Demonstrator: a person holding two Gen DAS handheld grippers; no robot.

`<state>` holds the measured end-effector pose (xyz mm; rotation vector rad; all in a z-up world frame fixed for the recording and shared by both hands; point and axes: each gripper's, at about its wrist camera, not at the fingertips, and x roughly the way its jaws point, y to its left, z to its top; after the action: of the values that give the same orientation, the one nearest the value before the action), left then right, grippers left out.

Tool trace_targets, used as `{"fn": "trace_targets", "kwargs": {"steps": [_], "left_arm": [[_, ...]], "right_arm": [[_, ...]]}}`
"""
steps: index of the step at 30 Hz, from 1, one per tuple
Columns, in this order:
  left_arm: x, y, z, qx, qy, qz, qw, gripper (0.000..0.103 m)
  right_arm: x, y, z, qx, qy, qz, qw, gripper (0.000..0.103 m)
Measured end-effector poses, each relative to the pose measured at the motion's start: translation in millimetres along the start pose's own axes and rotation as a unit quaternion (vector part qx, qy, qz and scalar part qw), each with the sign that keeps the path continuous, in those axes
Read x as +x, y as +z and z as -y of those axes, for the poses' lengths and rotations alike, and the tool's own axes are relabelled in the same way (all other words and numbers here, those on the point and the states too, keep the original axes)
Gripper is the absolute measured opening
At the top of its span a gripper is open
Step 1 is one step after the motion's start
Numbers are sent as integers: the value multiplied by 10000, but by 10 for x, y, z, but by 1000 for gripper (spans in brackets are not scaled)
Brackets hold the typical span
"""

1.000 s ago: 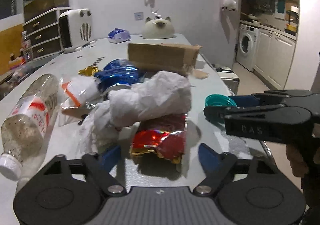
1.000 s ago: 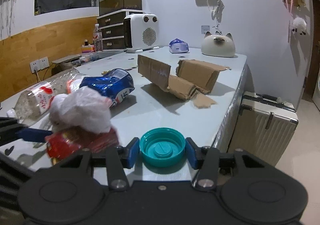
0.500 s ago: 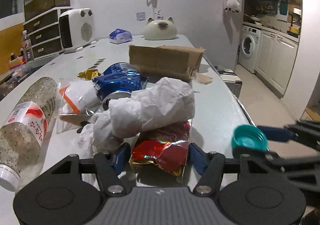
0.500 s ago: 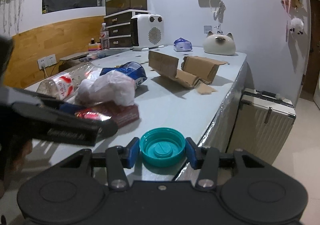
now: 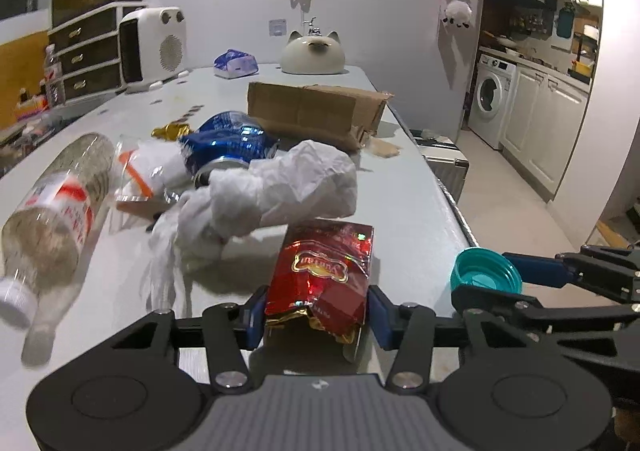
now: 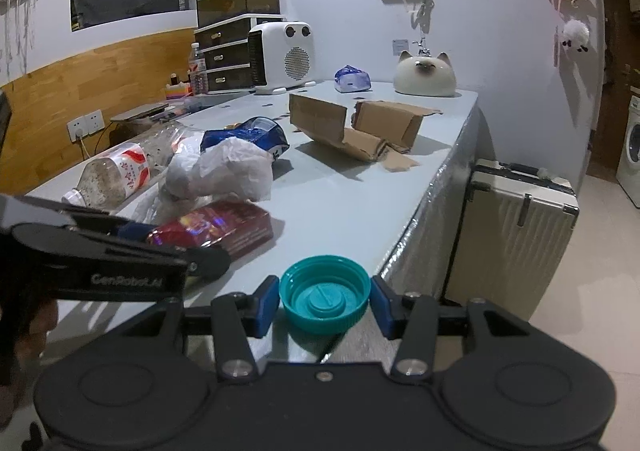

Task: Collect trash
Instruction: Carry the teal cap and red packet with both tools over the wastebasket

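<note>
A red foil snack wrapper (image 5: 324,267) lies at the near edge of the grey table (image 5: 408,219). My left gripper (image 5: 316,315) has it between its blue pads; the jaws are closing and both pads touch the wrapper's sides, whose near end is crumpled. In the right wrist view that wrapper (image 6: 224,229) shows at the left, behind the left gripper's black fingers (image 6: 120,255). My right gripper (image 6: 325,305) is shut on a teal plastic cap (image 6: 325,291), hollow side up, at the table's right edge. From the left wrist view the cap (image 5: 484,271) hangs just off that edge.
Behind the wrapper lie crumpled white paper (image 5: 288,187), a crushed blue can (image 5: 228,143), a clear plastic bottle (image 5: 52,219) and torn cardboard (image 5: 312,115). A white heater (image 5: 154,45) and a cat-shaped jar (image 5: 312,57) stand at the far end. A pale suitcase (image 6: 516,219) stands on the floor beside the table.
The left jaws have narrowed from wide open onto the red wrapper. The right gripper with the teal cap has drawn away to the right and now sits low at the table's edge.
</note>
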<state>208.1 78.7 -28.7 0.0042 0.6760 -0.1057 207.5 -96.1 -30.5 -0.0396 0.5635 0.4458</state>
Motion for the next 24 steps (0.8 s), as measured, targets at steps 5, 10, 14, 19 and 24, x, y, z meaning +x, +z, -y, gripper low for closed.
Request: {"fn": "trace_targets", "kwargs": {"steps": [5, 10, 14, 19, 24], "left_arm": [[-262, -76, 11, -225, 81, 118, 9996, 51], [-532, -121, 84, -245, 114, 274, 9993, 51], [-726, -149, 149, -235, 98, 400, 9989, 51], [-940, -198, 211, -265, 149, 515, 9982, 51], [-1107, -250, 266, -283, 172, 594, 9977, 51]], "right_arm": [[-215, -21, -28, 26, -115, 59, 9999, 50], [-460, -22, -63, 27, -203, 182, 9996, 50], [-665, -28, -96, 66, -286, 295, 9991, 50], [-908, -41, -100, 134, -420, 426, 9981, 50], [-1139, -72, -74, 215, -555, 547, 9967, 50]]}}
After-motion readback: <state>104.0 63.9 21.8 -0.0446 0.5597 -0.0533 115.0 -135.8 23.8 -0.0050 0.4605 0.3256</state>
